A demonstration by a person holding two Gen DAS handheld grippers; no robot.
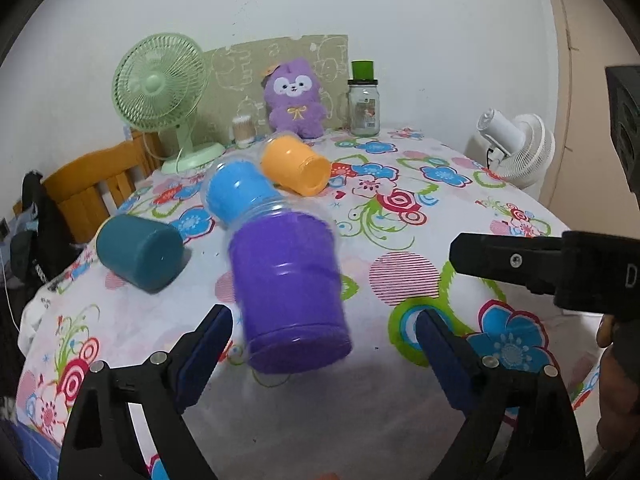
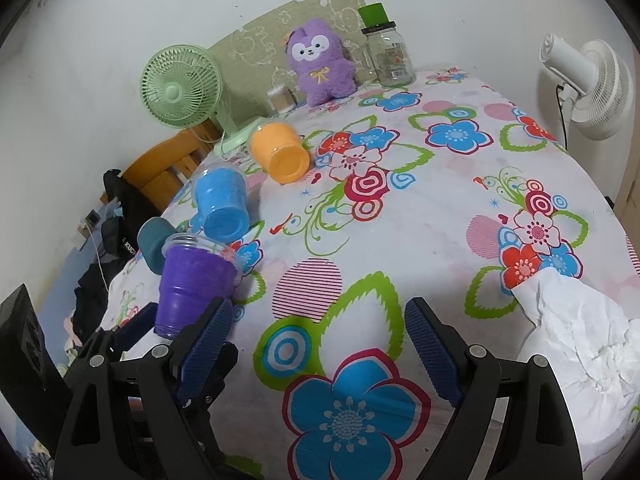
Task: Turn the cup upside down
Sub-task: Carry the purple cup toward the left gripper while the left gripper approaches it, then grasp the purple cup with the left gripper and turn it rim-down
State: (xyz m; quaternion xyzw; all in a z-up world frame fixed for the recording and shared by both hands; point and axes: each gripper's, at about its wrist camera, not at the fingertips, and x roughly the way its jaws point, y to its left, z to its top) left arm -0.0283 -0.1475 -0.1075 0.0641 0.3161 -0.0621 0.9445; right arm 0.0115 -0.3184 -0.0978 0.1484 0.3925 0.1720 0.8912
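Observation:
A purple cup (image 1: 288,292) sits tilted between the wide-apart blue pads of my left gripper (image 1: 324,340), its base toward the camera and its clear rim away; it looks motion-blurred and the pads do not touch it. In the right wrist view the purple cup (image 2: 192,280) stands rim-up and tilted over the left gripper's fingers (image 2: 136,324). A blue cup (image 1: 240,196), an orange cup (image 1: 296,164) and a teal cup (image 1: 140,252) lie on their sides on the flowered tablecloth (image 1: 400,208). My right gripper (image 2: 320,344) is open and empty over the cloth.
A green desk fan (image 1: 160,92), a purple plush toy (image 1: 294,98), a glass jar with a green lid (image 1: 363,100) and a cotton-swab tub (image 1: 243,130) stand at the table's back. A white fan (image 1: 516,148) stands right. Crumpled white paper (image 2: 580,340) lies at right. A wooden chair (image 1: 92,184) stands left.

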